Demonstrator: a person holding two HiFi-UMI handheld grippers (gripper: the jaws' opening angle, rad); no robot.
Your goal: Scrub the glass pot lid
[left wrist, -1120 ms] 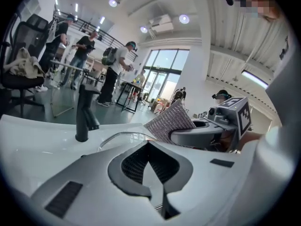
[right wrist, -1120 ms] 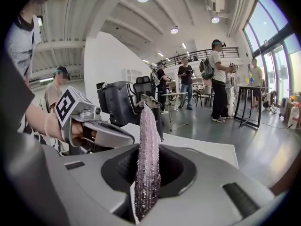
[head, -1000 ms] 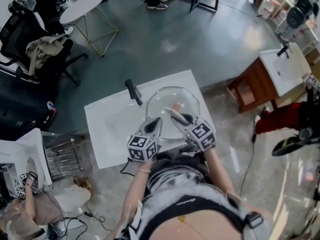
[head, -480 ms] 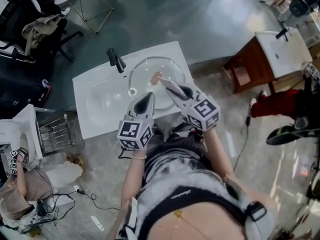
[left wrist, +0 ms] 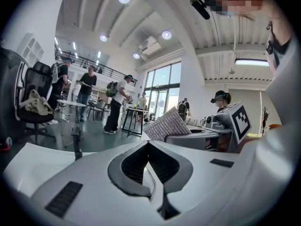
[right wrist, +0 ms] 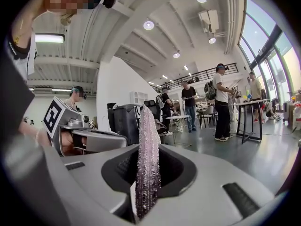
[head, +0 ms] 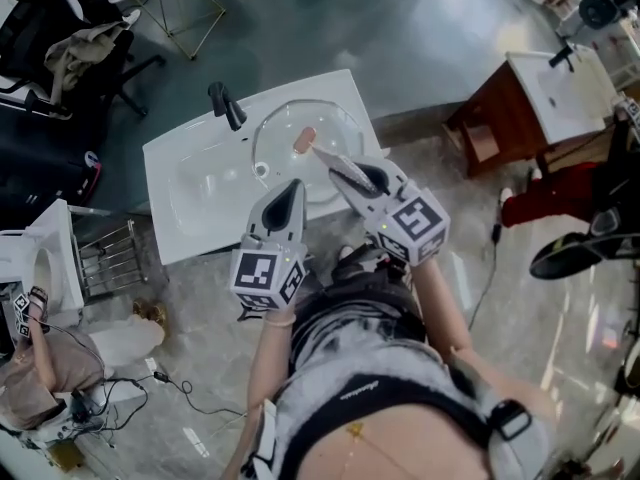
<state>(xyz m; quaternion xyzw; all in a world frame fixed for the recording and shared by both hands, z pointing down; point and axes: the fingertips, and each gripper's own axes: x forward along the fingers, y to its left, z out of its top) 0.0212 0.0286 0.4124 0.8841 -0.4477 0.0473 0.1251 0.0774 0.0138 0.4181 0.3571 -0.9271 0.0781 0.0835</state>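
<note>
The sink [head: 190,183] is glossy white ceramic. The lid [head: 335,133] is clear, shiny glass. The tap [head: 226,105] is matt black. The left gripper [left wrist: 149,143] and right gripper [right wrist: 146,147] have matt grey plastic shells. The pad [right wrist: 146,126] is rough, silvery, glittering mesh.

1. A white surface [head: 190,223] with a sunken basin [head: 205,183] stands on the grey floor [head: 420,48].
2. A black tap [head: 226,105] rises at the surface's far edge.
3. A round glass lid [head: 285,136] lies just right of the tap, over the basin's right part.
4. A small pinkish piece [head: 307,138] shows on the lid, right of the tap.
5. A small ring [head: 262,169] sits in the basin, near the tap on its near side.
</note>
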